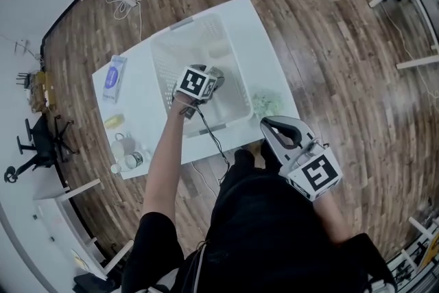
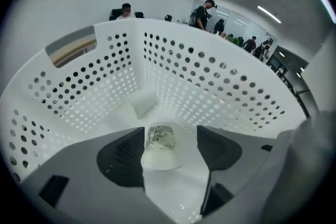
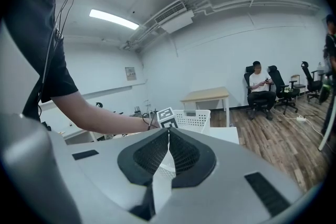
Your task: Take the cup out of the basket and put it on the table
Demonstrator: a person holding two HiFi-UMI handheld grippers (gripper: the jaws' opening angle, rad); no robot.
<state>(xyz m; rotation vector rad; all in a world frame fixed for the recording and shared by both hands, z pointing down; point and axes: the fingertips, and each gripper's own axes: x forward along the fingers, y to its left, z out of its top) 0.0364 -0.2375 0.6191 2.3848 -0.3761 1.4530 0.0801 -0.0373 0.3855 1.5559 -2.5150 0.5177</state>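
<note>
The left gripper (image 2: 167,132) reaches into the basket (image 2: 220,81), jaws released around the cup (image 2: 159,148). Next they should clench and lift. The right gripper's (image 3: 168,136) jaws are clenched, empty.

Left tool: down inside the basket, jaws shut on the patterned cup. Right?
No. The left tool is down inside the basket, but its jaws stand open; the patterned cup lies between them, ungripped. The left gripper view shows this.
</note>
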